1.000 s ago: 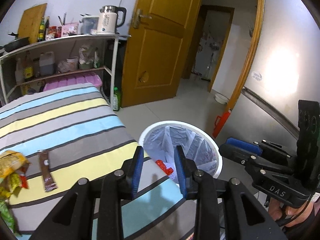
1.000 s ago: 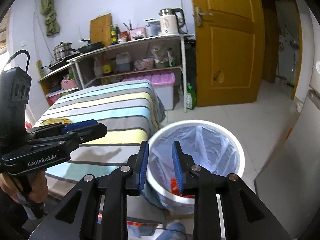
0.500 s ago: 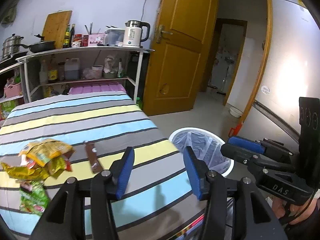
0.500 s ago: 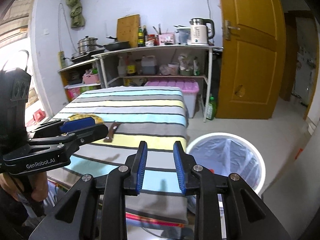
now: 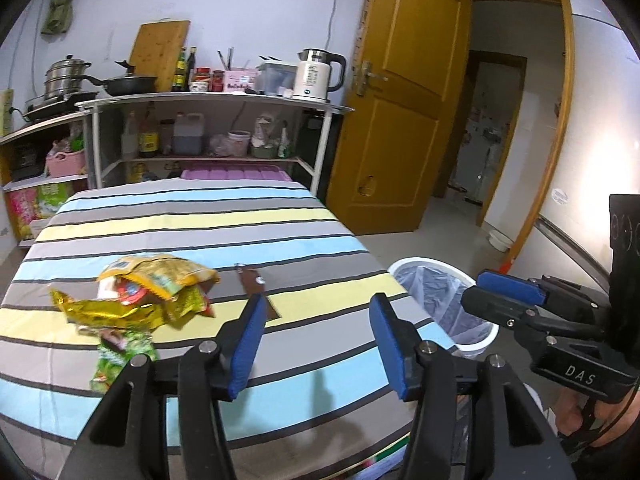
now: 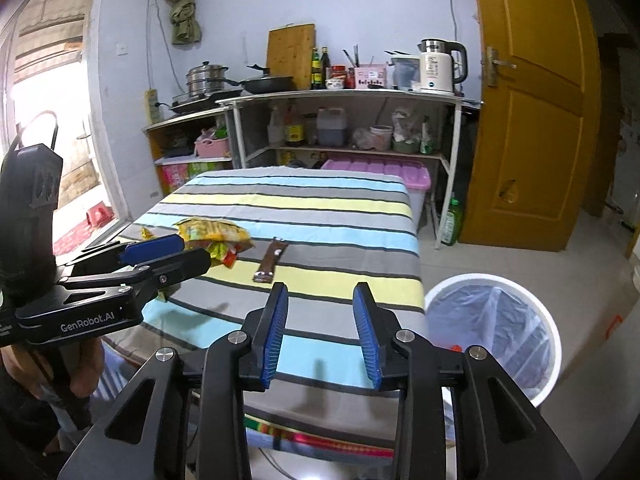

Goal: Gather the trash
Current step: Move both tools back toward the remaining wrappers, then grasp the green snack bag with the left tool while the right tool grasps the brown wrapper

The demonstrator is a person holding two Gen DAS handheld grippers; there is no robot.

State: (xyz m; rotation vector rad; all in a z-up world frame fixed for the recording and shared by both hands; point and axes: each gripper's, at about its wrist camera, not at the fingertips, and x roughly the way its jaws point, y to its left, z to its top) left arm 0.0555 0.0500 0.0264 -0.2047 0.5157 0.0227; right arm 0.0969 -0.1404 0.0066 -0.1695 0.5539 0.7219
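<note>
Now both grippers face the striped table (image 5: 280, 216) instead of the bin; a second ago each camera looked down into the white trash bin (image 6: 492, 320), and both views have since swung back toward the litter; in the judgement of this describer, a drop-off has finished and the next pickup is beginning.

The left gripper (image 5: 316, 340) has just been opening; its blue pads stand wide apart with nothing between them; only tablecloth shows in the gap. The right gripper (image 6: 320, 332) has also just been opening, though less far; its jaws are moderately parted and empty too.

Ahead and to the left of the left gripper lies a heap of snack wrappers (image 5: 152, 292), yellow, gold and green, crumpled together on the cloth; just beyond the left gripper's left finger, partly hidden by it, lies a flat brown wrapper (image 5: 252, 280), apart from the heap. From the right gripper, that brown wrapper (image 6: 270, 262) sits straight ahead and slightly left; the heap (image 6: 216, 236) is further left, behind the other tool.

The bin now stands on the floor to the right of both grippers, beside the table's corner; a clear liner is inside, and something small and red shows at its bottom.

Several pieces remain on the table, so the task looks unfinished.
</note>
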